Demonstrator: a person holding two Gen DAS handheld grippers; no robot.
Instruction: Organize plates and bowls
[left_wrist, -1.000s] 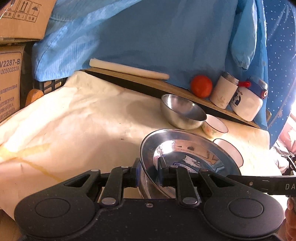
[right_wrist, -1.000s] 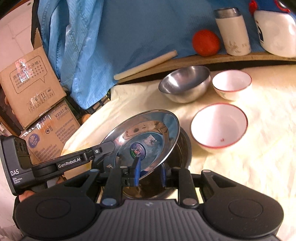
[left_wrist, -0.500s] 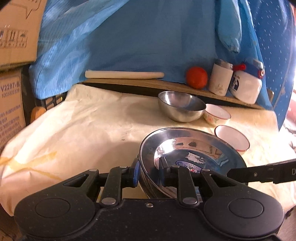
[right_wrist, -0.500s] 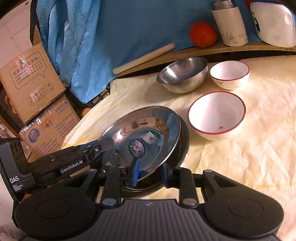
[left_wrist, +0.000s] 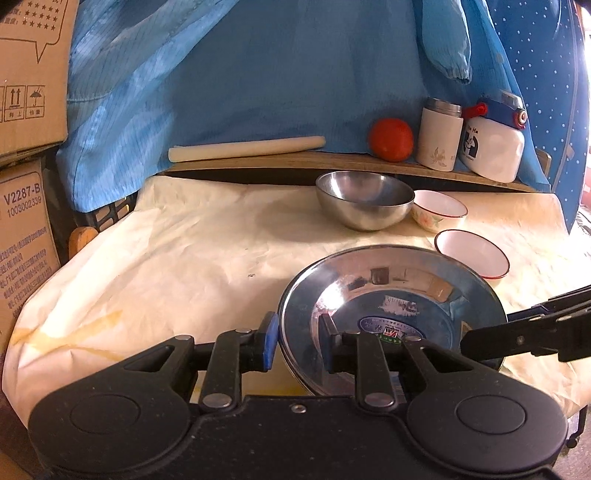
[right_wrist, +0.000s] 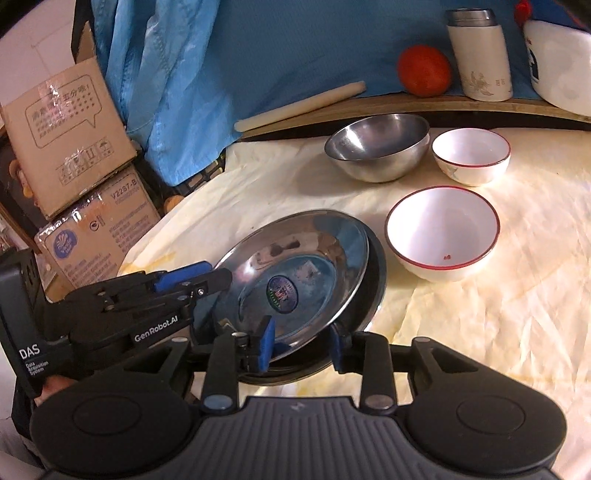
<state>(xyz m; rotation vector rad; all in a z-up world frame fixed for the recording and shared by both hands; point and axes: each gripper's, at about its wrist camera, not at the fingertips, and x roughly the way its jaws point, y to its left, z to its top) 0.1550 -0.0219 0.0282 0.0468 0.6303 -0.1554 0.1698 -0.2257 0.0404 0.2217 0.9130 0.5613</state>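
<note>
Left gripper (left_wrist: 297, 341): jaws parted, straddling the near rim of the steel plate (left_wrist: 388, 295) with one finger outside and one over the inside; the pads stand clear of the metal, so nothing is clamped. Right gripper (right_wrist: 301, 341): jaws likewise spread wide either side of the plate's rim at 6 o'clock, with visible gaps to the pads; no hold on it. The plate lies tilted on a darker dish (right_wrist: 371, 291) beneath it, both on the cream cloth (right_wrist: 498, 295) at the near edge of the table. In the right wrist view the left gripper enters at 9 o'clock of the plate. Large white bowl (right_wrist: 441, 230), red-rimmed, sits at 1 o'clock of the plate, near but apart. Steel bowl (right_wrist: 376, 146) stands at 12 o'clock, further back; small white bowl (right_wrist: 471, 155) just beside it at its 3 o'clock. On the wooden ledge (left_wrist: 332, 162) behind: a rolled sheet (left_wrist: 245, 147) at 11 o'clock, a tomato (left_wrist: 389, 139), a flask (left_wrist: 439, 138) and a white jug (left_wrist: 493, 147) towards 1 o'clock. Cartons (right_wrist: 70, 155) stacked at 9 o'clock, blue cloth (left_wrist: 258, 74) hanging behind.
</note>
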